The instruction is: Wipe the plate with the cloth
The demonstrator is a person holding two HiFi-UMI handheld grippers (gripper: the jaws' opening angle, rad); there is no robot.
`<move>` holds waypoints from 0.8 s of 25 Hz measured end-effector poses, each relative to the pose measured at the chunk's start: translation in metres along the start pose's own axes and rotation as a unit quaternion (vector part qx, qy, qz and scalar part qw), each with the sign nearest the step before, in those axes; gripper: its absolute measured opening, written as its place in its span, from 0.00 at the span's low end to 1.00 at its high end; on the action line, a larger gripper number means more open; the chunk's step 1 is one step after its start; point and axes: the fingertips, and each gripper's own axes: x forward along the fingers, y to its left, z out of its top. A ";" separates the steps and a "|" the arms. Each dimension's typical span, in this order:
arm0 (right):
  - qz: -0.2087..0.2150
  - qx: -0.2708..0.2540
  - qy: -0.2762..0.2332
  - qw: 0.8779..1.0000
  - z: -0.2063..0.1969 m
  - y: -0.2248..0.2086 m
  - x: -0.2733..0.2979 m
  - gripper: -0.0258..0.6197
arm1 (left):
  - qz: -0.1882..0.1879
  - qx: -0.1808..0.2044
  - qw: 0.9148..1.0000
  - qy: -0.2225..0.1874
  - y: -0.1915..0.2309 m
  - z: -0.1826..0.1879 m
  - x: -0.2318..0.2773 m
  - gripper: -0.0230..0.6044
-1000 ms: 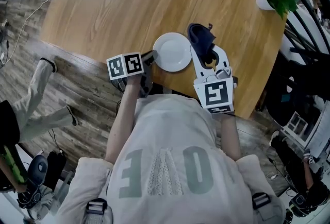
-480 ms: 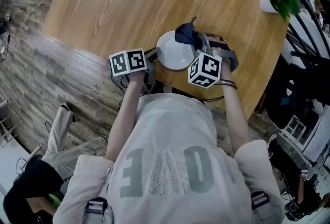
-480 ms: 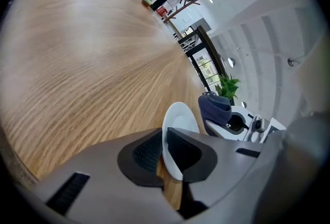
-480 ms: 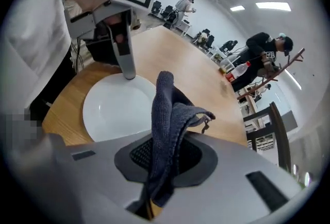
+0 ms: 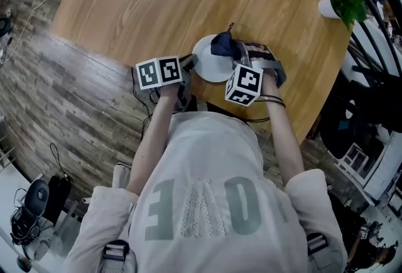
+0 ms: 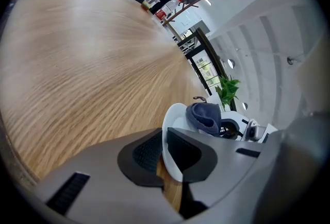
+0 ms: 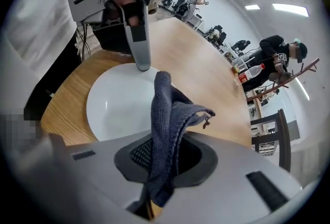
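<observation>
Plate (image 5: 210, 66) lies at the table's (image 5: 157, 2) near edge; your left gripper (image 6: 164, 152) is closed on its rim, your right gripper (image 7: 164, 158) clamps the cloth (image 7: 169, 109) over it.

Large pale block letters cross the person's shirt (image 5: 201, 203), seen upside down; the middle two look like V and O, and the outer two are unclear. The two marker cubes (image 5: 159, 71) (image 5: 244, 84) carry only black-and-white square code patterns.
</observation>
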 end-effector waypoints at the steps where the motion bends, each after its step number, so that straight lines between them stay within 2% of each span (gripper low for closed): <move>1: 0.002 0.003 0.005 1.000 -0.001 0.003 -0.002 0.13 | 0.001 0.001 1.000 -0.001 0.000 0.000 0.000 0.10; 6: 0.022 0.017 0.026 0.999 -0.007 0.031 -0.019 0.13 | 0.002 0.002 1.000 -0.003 0.001 0.000 -0.002 0.10; 13: 0.072 0.015 0.019 0.997 -0.004 0.073 -0.041 0.13 | 0.004 0.004 1.000 -0.005 0.001 0.001 -0.003 0.10; 20: 0.102 0.029 0.008 0.994 -0.001 0.083 -0.048 0.13 | 0.004 0.002 1.000 -0.005 0.000 0.000 -0.002 0.10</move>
